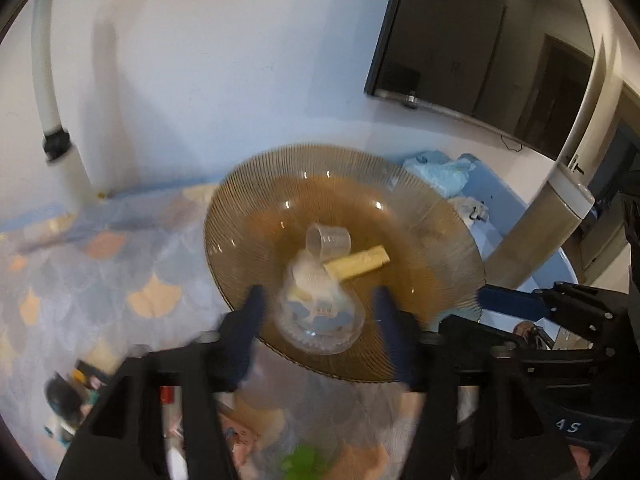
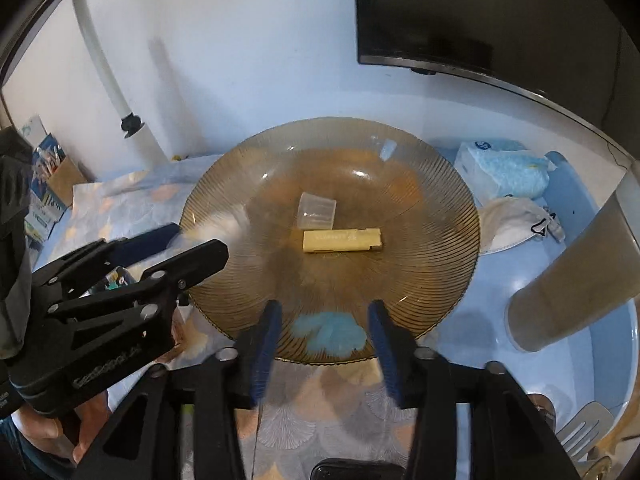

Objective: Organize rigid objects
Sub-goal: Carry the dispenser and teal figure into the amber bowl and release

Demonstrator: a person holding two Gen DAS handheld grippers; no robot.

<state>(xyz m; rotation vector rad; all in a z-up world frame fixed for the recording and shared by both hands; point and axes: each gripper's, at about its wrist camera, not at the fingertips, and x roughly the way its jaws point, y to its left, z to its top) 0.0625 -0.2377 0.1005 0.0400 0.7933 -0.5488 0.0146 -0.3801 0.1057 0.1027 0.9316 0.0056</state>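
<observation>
A ribbed amber glass plate (image 1: pixel 432 248) (image 2: pixel 420 200) lies on the patterned cloth. On it are a small clear plastic cup (image 1: pixel 329 239) (image 2: pixel 317 210) on its side and a yellow rectangular stick (image 1: pixel 358 263) (image 2: pixel 342 240). My left gripper (image 1: pixel 318 304) is open over the plate's near side, with a clear round container (image 1: pixel 320 316), blurred, between its fingers; whether it is touching them I cannot tell. That gripper shows from the side in the right wrist view (image 2: pixel 192 244) at the plate's left rim, with a white blur at its tip. My right gripper (image 2: pixel 325 322) is open and empty at the plate's near rim.
A blue tissue pack (image 2: pixel 504 172) and a white face mask (image 2: pixel 520 220) lie right of the plate. A tall beige cylinder (image 2: pixel 576 280) stands at the right. A fork (image 2: pixel 584 428) lies bottom right. A cardboard box (image 2: pixel 52 184) of items sits at the left wall. A TV (image 2: pixel 480 12) hangs above.
</observation>
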